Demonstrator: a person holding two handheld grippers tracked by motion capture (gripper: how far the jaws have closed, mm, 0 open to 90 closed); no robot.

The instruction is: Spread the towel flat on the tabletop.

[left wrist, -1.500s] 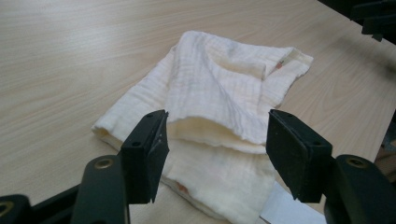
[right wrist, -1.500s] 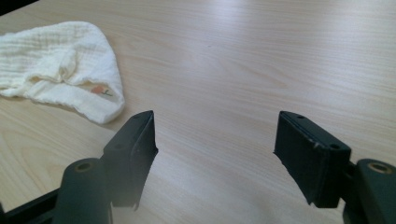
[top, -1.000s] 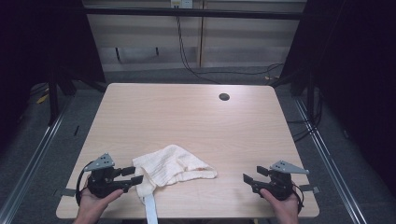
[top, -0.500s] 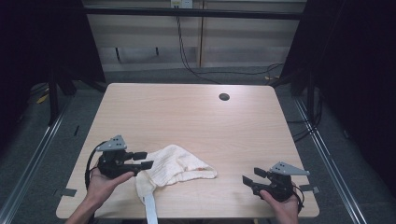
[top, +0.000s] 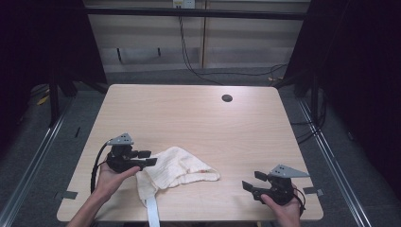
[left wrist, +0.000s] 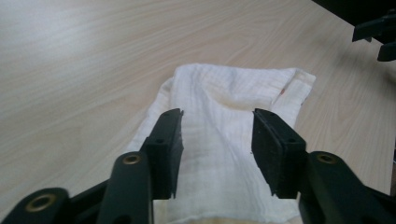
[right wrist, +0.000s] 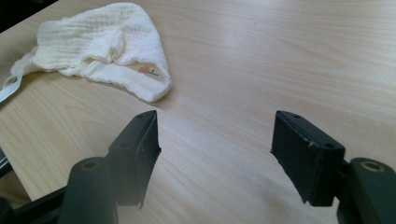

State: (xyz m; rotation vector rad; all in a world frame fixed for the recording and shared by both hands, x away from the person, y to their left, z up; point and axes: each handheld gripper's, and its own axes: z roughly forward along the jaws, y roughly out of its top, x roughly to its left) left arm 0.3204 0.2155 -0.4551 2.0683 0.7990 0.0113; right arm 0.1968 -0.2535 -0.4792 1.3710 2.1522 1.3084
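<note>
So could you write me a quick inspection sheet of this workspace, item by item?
Surface: pale wood table, with a dark round hole near its far edge.
Job's things: crumpled white cloth near the front edge; its white strap hangs over that edge.
Clutter: nothing seen on the table.
Grippers: left gripper open, jaws either side of the cloth's edge, pads not pressing, having just opened a little further; right gripper open over bare wood, apart from the cloth.
Cables: a black cable loops from the left gripper; more cables on the floor behind.
Surroundings: dark frame, grey floor, pale back wall.
</note>
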